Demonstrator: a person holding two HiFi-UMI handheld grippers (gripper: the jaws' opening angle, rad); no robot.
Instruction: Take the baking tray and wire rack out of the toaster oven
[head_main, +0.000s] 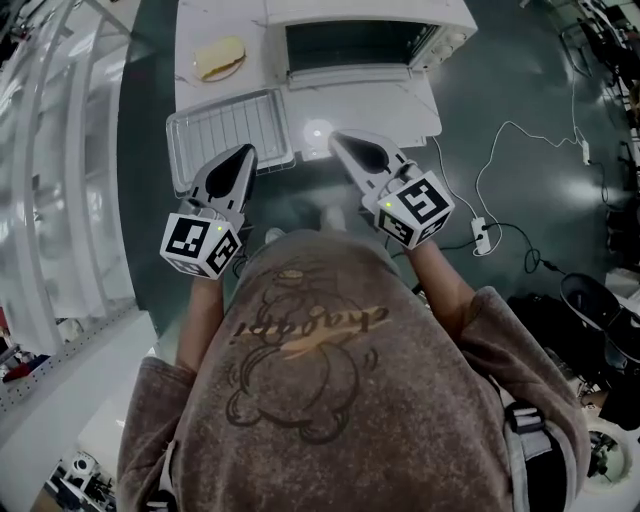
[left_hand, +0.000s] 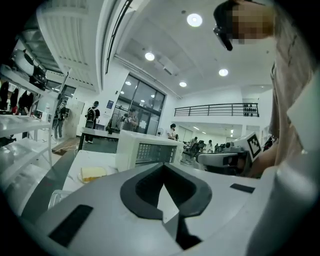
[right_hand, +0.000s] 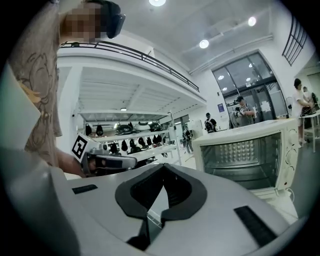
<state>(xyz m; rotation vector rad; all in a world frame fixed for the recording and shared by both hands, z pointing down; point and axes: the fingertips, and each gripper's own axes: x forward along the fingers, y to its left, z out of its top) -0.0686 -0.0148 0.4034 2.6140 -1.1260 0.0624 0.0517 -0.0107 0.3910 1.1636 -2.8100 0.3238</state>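
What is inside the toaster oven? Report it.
Nothing visible: the toaster oven shows a bare dimpled interior. Baking tray and wire rack sit outside. The right tongs cover its lower left corner.

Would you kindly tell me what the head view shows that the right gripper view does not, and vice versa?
Only the head view: the baking tray with the wire rack in it, out on the table, and bread on a plate. Only the right gripper view: shelves and people by the glass doors. Both: the open toaster oven, the left tongs and the right tongs.
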